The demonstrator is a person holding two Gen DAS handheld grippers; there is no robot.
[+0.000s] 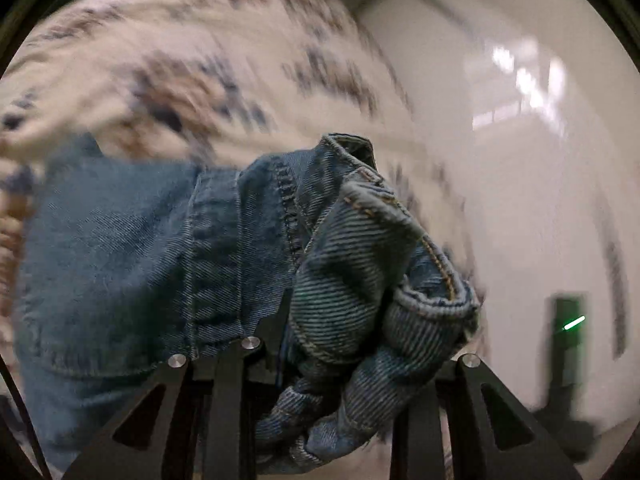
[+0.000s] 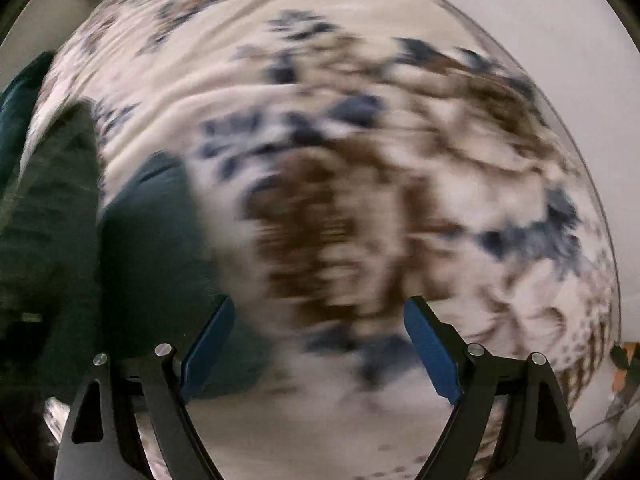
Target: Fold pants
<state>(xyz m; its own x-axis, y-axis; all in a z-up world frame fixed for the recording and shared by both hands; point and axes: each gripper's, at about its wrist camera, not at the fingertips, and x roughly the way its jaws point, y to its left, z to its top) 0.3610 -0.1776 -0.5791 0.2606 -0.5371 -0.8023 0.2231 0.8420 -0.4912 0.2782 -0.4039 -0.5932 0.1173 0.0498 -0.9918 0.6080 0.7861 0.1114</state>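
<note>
Two tools show: the left tool [image 1: 320, 360] is clamped on bunched denim pants [image 1: 180, 248], whose length trails leftward over a floral bedspread [image 1: 180, 48]. Right tool [image 2: 316, 344] stands wide apart, holding nothing, above the bedspread; dark cloth lies at its left.

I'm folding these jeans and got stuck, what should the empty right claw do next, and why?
Probably bring the open right claw over to grip a free edge of the bunched blue denim jeans: the left claw is clamped on a wad, while the right holds nothing above the flowered cream cloth.
</note>
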